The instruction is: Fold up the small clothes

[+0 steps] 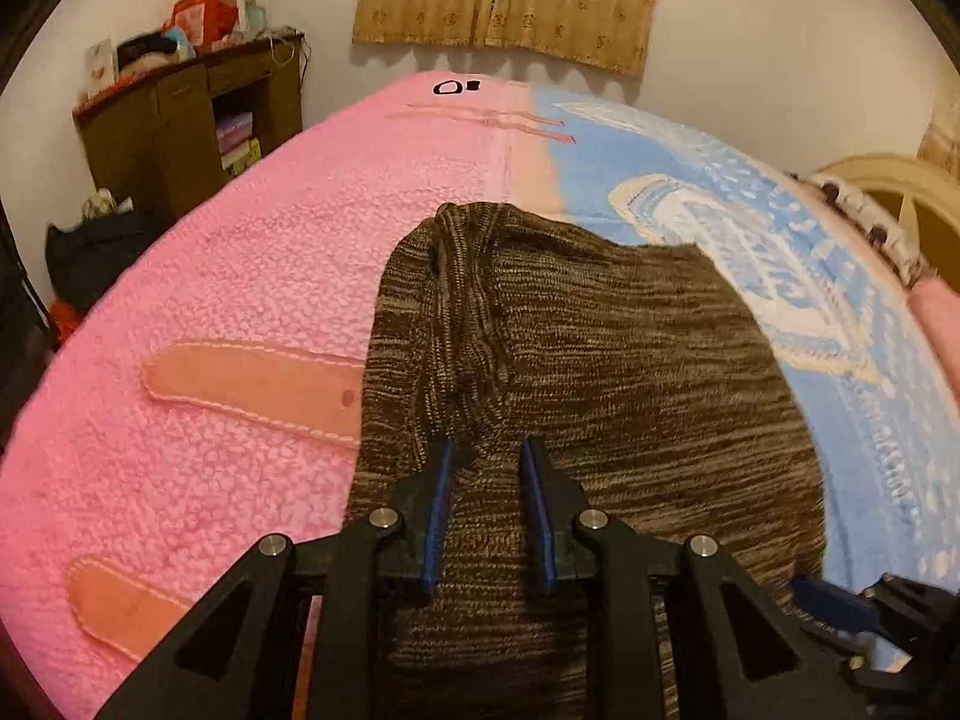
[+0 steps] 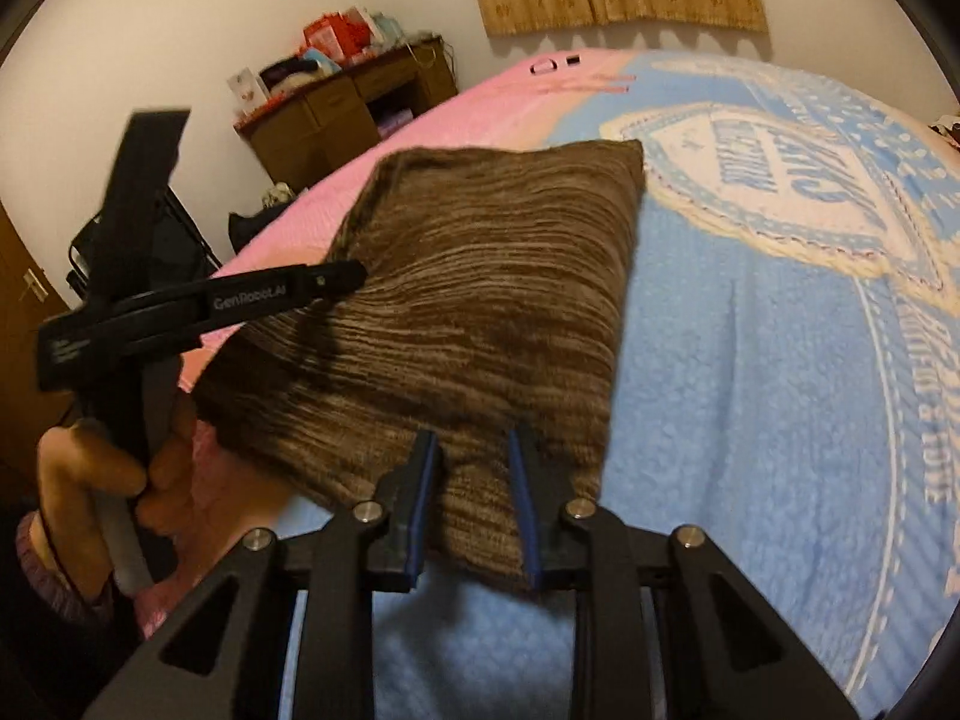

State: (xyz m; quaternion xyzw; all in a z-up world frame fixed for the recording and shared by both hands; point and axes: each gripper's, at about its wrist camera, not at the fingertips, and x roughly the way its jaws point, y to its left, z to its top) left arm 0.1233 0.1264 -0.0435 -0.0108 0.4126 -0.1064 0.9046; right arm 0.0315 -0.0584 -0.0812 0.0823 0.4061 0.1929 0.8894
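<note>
A brown knitted garment lies folded on the bed, across the seam between the pink and blue halves of the blanket. My left gripper hovers over its near left part with the jaws apart and nothing between them. In the right wrist view the garment is a rough rectangle. My right gripper is open over its near right corner. The left gripper's body and the hand holding it show at the left of that view.
The bed is covered by a pink blanket and a blue blanket. A brown wooden cabinet with clutter on top stands by the far wall. Curtains hang behind the bed. A dark bag sits on the floor.
</note>
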